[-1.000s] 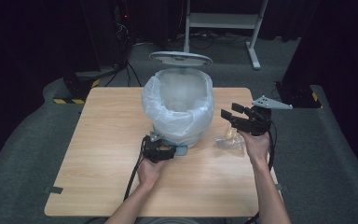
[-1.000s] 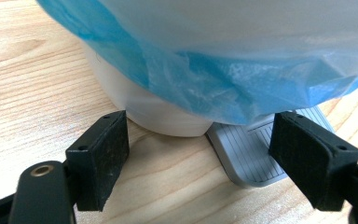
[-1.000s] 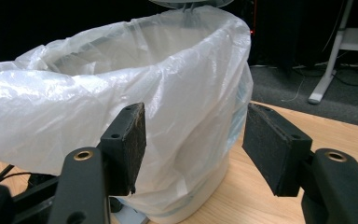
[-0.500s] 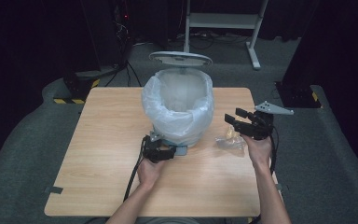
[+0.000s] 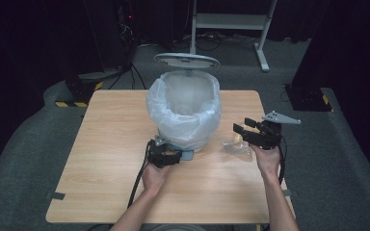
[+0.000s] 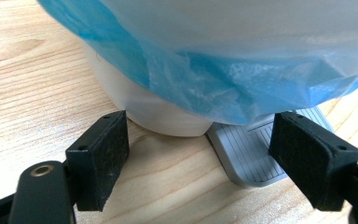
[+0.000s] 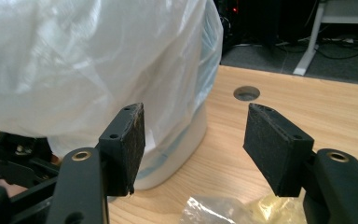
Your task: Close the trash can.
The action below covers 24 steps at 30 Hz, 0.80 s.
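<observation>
- High view: a crumpled clear plastic wrapper [image 5: 237, 146] with something yellow in it lies on the wooden surface [image 5: 106, 159], near the right edge, just right of the bin [image 5: 185, 113].
- The right gripper [image 5: 241, 131] hangs over the wrapper, jaws apart and nothing between them; whether they touch it cannot be told from this view.
- Right gripper view: the wrapper [image 7: 228, 210] shows at the bottom edge, below and between the open jaws and not pressed by them; its yellow tint is plain here. A round hole [image 7: 246, 93] in the surface lies farther off.
- The bin is white, lined with a pale plastic bag [image 5: 173, 103] folded over its rim, its lid [image 5: 186, 60] standing open at the far side.
- The left gripper [image 5: 166, 156] sits low at the bin's near foot.
- Left gripper view: its jaws are apart, with the grey foot pedal [image 6: 251, 149] lying between them close to the right one, neither pad pressing it. The bag's lower edge [image 6: 205, 79] looks blue here, hanging over the white base [image 6: 158, 114].
</observation>
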{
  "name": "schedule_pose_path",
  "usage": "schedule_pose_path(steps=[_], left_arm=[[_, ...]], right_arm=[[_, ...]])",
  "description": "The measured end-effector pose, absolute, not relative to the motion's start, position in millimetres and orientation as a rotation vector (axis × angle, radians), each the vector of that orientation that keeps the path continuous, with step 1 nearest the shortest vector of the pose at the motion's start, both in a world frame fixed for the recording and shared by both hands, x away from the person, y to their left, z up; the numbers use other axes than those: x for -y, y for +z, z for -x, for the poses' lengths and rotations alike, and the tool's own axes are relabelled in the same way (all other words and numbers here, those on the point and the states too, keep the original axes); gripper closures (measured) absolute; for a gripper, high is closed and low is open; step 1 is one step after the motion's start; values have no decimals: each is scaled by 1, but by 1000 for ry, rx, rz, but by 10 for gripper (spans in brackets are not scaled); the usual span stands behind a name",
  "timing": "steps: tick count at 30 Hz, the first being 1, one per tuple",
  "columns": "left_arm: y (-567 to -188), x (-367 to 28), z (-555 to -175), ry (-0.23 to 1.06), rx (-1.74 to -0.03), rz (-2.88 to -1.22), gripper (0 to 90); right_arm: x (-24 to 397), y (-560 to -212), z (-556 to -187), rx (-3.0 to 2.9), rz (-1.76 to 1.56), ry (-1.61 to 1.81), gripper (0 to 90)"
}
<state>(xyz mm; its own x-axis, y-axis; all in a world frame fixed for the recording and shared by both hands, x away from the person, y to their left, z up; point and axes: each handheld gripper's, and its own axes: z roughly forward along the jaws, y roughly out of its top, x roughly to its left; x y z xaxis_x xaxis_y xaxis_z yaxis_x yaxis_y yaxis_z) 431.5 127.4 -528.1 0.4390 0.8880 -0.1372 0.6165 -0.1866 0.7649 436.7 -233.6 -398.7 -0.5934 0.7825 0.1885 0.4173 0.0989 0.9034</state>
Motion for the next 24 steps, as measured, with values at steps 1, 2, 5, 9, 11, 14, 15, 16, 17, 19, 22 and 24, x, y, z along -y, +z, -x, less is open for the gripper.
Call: schedule_pose_path(steps=[1,2,5,9,11,14,15,16,17,19,22,24], left_arm=[[-528,-127,-431,436,-1271,-1904,200],[-528,-127,-431,436,-1271,-1904,200],[-528,-127,-431,436,-1271,-1903,200],[-528,-127,-431,436,-1271,-1904,200],[-528,-127,-431,436,-1271,-1905,201],[-528,-127,-431,436,-1272,-1903,201],[-528,-127,-431,423,-1281,-1895,204],[-528,-127,-431,423,-1283,-1894,204],[-528,-127,-431,423,-1283,-1893,205],[-528,-127,-431,421,-1283,-1893,205],[-528,-128,-432,419,-1281,-1891,207],[-528,-128,-432,417,-1282,-1889,208]], right_arm=[[233,-403,-437,-2049,-1178,1475,383],[233,-403,-437,-2049,-1178,1475,383],[231,-411,-438,-2061,-1190,1454,378],[230,-421,-438,-2074,-1203,1440,377],[229,-427,-438,-2082,-1211,1429,376],[227,-435,-438,-2097,-1221,1411,372],[225,-442,-438,-2113,-1228,1380,368],[225,-442,-438,-2113,-1228,1380,368],[223,-448,-438,-2125,-1226,1350,367],[223,-451,-438,-2129,-1231,1336,366],[221,-460,-438,-2137,-1234,1306,361],[220,-464,-438,-2144,-1240,1292,359]])
